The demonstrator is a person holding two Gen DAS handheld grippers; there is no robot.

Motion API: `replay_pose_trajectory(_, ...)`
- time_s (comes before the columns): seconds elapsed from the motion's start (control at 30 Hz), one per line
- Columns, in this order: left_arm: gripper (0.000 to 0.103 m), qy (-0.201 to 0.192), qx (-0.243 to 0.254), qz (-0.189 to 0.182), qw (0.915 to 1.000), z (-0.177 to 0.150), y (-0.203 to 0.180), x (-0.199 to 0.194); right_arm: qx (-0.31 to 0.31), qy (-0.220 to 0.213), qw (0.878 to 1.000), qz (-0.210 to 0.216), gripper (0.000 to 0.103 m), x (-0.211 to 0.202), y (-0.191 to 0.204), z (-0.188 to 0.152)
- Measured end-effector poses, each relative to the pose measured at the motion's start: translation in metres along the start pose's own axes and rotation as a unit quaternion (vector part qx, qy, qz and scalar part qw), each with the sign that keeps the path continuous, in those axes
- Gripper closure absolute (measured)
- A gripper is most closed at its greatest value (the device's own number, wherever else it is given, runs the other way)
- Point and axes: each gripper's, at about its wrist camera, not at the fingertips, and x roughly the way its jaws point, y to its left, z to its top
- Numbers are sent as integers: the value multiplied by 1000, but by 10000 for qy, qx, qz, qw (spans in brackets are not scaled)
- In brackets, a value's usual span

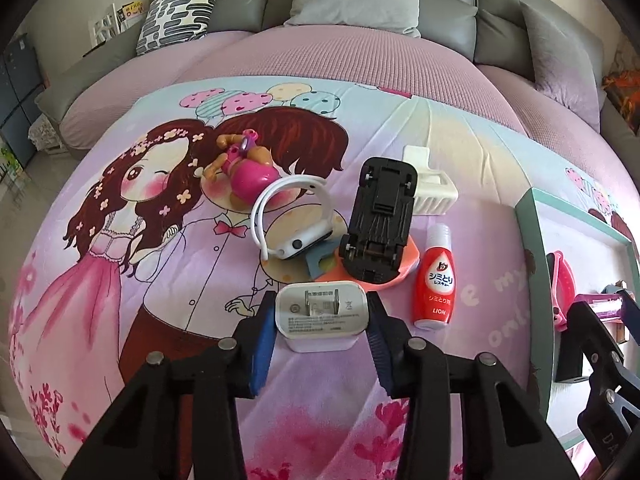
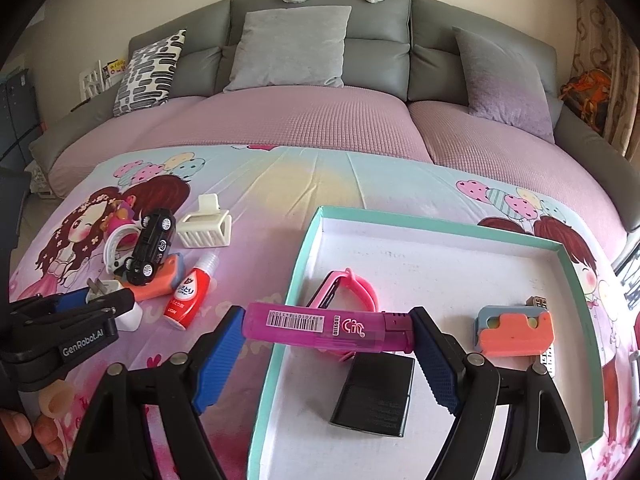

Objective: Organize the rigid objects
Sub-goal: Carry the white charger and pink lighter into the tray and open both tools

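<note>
My left gripper (image 1: pixel 320 320) is shut on a white charger plug (image 1: pixel 320 316), low over the cartoon bedspread; it also shows in the right wrist view (image 2: pixel 108 292). My right gripper (image 2: pixel 326 330) is shut on a pink lighter (image 2: pixel 328 326), held crosswise over the left rim of the teal-edged box (image 2: pixel 296 280). The box holds a pink watch band (image 2: pixel 356 284), a black case (image 2: pixel 374 396) and an orange-blue clip (image 2: pixel 514 330).
On the bedspread lie a black toy car (image 1: pixel 380 224), a red LION bottle (image 1: pixel 436 280), a white smartwatch (image 1: pixel 292 216), a white basket clip (image 1: pixel 432 184), a pink doll (image 1: pixel 244 160) and an orange block (image 1: pixel 384 276). A grey sofa with cushions (image 2: pixel 292 48) stands behind.
</note>
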Motion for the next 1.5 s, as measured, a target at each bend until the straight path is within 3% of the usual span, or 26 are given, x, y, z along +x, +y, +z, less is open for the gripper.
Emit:
replay_pose_trajectory(0.23, 59, -319, 23, 34, 9995, 5, -2, -23, 89, -50, 9999, 20, 20, -2, -7, 1)
replay_pose_trajectory(0.43, 59, -737, 75, -170, 9971, 12, -15, -49, 172, -130, 9998, -43, 20, -3, -22, 1)
replay_pose_trajectory(0.73, 59, -1091, 470, -598, 9911, 16, -61, -73, 651, -212, 9962, -536, 20, -10, -78, 0)
replay_pose_trajectory(1.17, 59, -1038, 1445, -1065, 9783, 0, -165, -77, 1691, -32, 9727, -1591, 20, -37, -186, -16)
replay_pose_trajectory(1.4, 59, -930, 1862, -1209, 9706, -14, -209, -70, 1841, 51, 9717, -1481, 20, -34, -198, -22)
replay_pose_trajectory(1.5, 59, -892, 1855, -1194, 9713, -16, -216, -64, 1792, 69, 9739, -1391, 20, -33, -197, -22)
